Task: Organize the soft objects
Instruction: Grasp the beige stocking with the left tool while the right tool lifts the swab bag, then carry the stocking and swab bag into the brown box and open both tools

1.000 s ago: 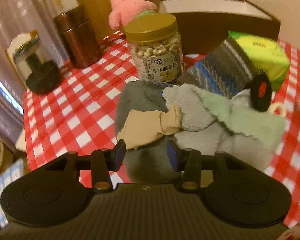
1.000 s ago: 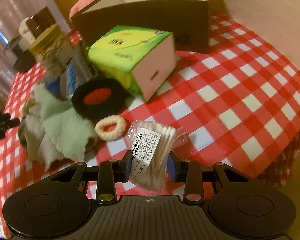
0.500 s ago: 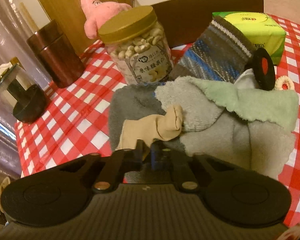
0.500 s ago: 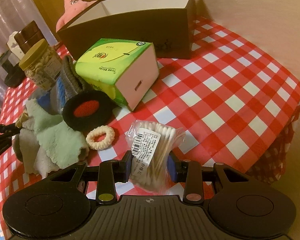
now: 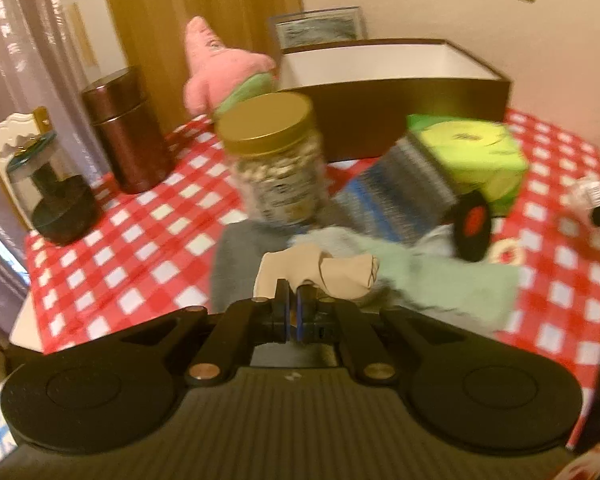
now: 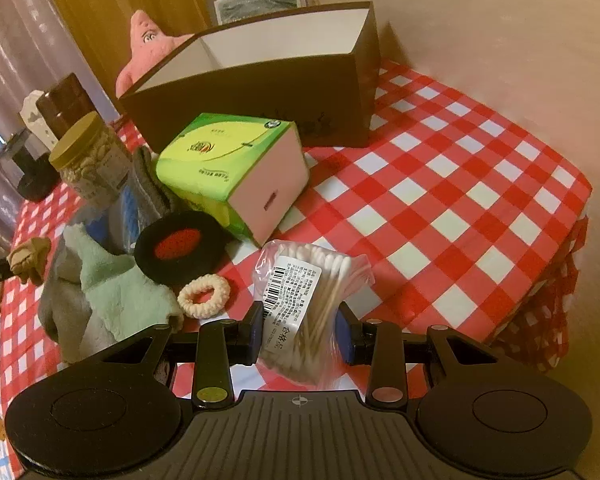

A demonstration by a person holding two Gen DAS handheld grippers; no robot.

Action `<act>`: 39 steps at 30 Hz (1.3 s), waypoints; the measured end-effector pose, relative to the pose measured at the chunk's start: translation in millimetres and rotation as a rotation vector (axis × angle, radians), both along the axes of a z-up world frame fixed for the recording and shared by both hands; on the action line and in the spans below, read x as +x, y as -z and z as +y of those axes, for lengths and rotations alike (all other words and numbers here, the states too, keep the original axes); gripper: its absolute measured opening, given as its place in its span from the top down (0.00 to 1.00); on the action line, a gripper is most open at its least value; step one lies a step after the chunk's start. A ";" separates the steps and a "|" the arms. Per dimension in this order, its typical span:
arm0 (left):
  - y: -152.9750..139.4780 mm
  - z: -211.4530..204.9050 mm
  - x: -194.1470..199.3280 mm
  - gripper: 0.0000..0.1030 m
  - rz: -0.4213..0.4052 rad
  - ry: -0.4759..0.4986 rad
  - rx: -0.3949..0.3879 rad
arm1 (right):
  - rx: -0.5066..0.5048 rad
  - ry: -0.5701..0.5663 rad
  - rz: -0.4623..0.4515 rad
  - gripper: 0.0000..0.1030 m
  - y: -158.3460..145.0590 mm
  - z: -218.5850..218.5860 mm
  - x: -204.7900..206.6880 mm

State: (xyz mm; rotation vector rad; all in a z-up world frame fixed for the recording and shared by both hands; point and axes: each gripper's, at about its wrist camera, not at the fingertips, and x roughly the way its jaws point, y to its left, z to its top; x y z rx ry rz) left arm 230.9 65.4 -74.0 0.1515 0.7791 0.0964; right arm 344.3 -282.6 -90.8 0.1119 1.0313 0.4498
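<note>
My left gripper is shut on a beige stocking and holds it lifted above the pile of grey and green cloths; the stocking also shows at the left edge of the right wrist view. My right gripper is shut on a clear bag of cotton swabs held above the checked tablecloth. A striped sock leans on the pile. A pink plush toy stands behind the open brown box.
A nut jar with a gold lid, a brown canister, a green tissue box, a black and red pad and a cream hair tie stand on the table. The table edge drops at right.
My left gripper closed on the beige stocking and lifted it off the pile, tilting up. My right gripper rose and drew back with the swab bag held.
</note>
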 end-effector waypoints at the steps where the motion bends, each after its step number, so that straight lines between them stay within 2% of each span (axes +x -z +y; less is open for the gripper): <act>1: -3.2 -5.8 -1.0 0.96 0.000 0.009 -0.013 | 0.004 -0.001 -0.001 0.64 -0.9 -2.2 -0.1; 10: -18.4 -74.8 -2.2 0.96 0.018 0.109 -0.202 | 0.020 -0.017 -0.022 0.64 -6.9 -23.1 5.9; 18: -25.9 -137.4 23.8 0.96 0.016 0.217 -0.297 | 0.016 -0.029 -0.039 0.64 -12.3 -52.8 25.3; 26: -32.1 -195.3 65.7 0.96 -0.010 0.300 -0.304 | 0.007 -0.044 -0.072 0.64 -19.0 -91.7 66.5; 33: -40.6 -230.4 111.1 0.96 -0.048 0.291 -0.334 | 0.006 -0.069 -0.116 0.64 -26.0 -114.3 115.1; 39: -49.6 -245.7 155.6 0.96 -0.089 0.249 -0.348 | 0.019 -0.117 -0.167 0.64 -32.6 -115.0 165.1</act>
